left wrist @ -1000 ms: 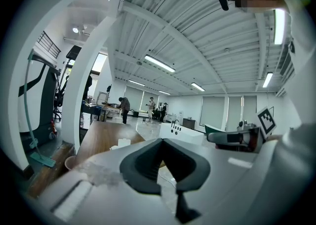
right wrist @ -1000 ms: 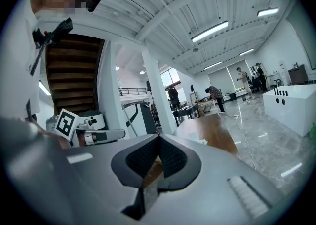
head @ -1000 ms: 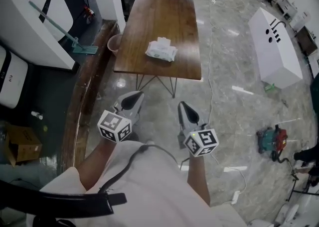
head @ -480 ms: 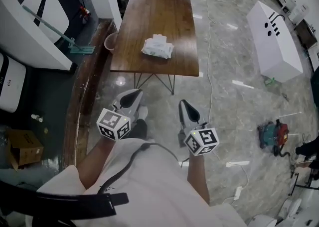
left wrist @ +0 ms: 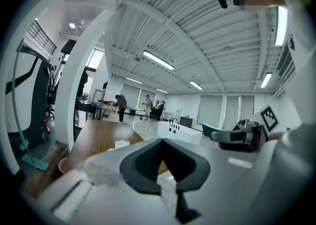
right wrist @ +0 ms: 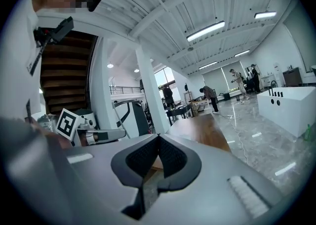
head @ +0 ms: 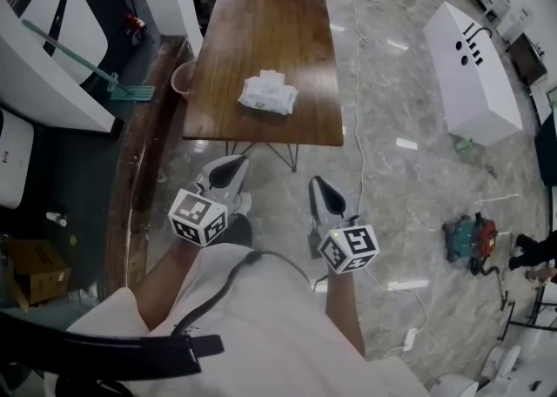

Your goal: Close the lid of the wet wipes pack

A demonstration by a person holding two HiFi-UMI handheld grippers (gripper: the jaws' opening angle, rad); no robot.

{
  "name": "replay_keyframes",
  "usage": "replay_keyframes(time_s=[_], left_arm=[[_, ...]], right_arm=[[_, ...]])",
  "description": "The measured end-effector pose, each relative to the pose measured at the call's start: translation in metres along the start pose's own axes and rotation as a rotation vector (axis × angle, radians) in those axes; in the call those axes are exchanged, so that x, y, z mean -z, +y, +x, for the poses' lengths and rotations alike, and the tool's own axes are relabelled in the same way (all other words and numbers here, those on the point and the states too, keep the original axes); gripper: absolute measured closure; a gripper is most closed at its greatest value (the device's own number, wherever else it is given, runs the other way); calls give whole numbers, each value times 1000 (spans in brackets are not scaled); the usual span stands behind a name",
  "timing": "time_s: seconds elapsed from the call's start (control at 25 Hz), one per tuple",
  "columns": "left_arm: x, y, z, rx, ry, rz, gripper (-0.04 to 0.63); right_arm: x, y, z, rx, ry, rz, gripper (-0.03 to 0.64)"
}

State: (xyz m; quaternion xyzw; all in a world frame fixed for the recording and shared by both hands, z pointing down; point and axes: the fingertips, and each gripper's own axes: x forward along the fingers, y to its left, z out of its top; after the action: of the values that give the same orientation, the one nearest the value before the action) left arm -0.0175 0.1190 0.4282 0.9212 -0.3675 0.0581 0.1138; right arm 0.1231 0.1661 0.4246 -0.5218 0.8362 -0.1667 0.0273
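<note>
Where the wet wipes pack (head: 268, 95) lies: on the brown wooden tabletop (head: 261, 30), about mid-width, in the half nearer the person
How the pack looks: white and soft-sided with a faint green tint, lying flat; a small white piece stands up from its top, too small to tell whether it is the lid or a wipe
How the left gripper view shows it: only a small white shape on the wood, just above the gripper's own body
State of the left gripper (head: 233, 163): jaws closed, the dark pads meeting at their tips with nothing between them; held low over the grey marble floor (head: 392, 178), short of the tabletop's near edge, pointing toward it and well apart from the pack
State of the right gripper (head: 315, 181): jaws pressed fully together and empty; level with the other one, a gap between the two, likewise well short of the pack
Left of the tabletop: a teal-handled mop (head: 87, 60) leaning by a white wall, and a pale round bin (head: 183, 80) just beside the tabletop's left edge
Right of the tabletop: a long white cabinet (head: 470, 73), and nearer the person a green and red machine (head: 466, 240) on the floor
</note>
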Motion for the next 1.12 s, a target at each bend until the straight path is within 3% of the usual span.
replay_keyframes(time_s=[0.24, 0.6, 0.84, 1.12], left_arm=[[-11, 39, 31, 17, 20, -11, 593], [-33, 99, 102, 107, 60, -2, 592], [-44, 139, 146, 168, 60, -55, 592], [-50, 189, 180, 203, 71, -62, 592]], right_arm=[[-16, -14, 47, 11, 13, -4, 607], [-34, -46, 119, 84, 29, 8, 607], [-44, -64, 162, 125, 45, 3, 607], [-52, -81, 217, 147, 61, 5, 608]])
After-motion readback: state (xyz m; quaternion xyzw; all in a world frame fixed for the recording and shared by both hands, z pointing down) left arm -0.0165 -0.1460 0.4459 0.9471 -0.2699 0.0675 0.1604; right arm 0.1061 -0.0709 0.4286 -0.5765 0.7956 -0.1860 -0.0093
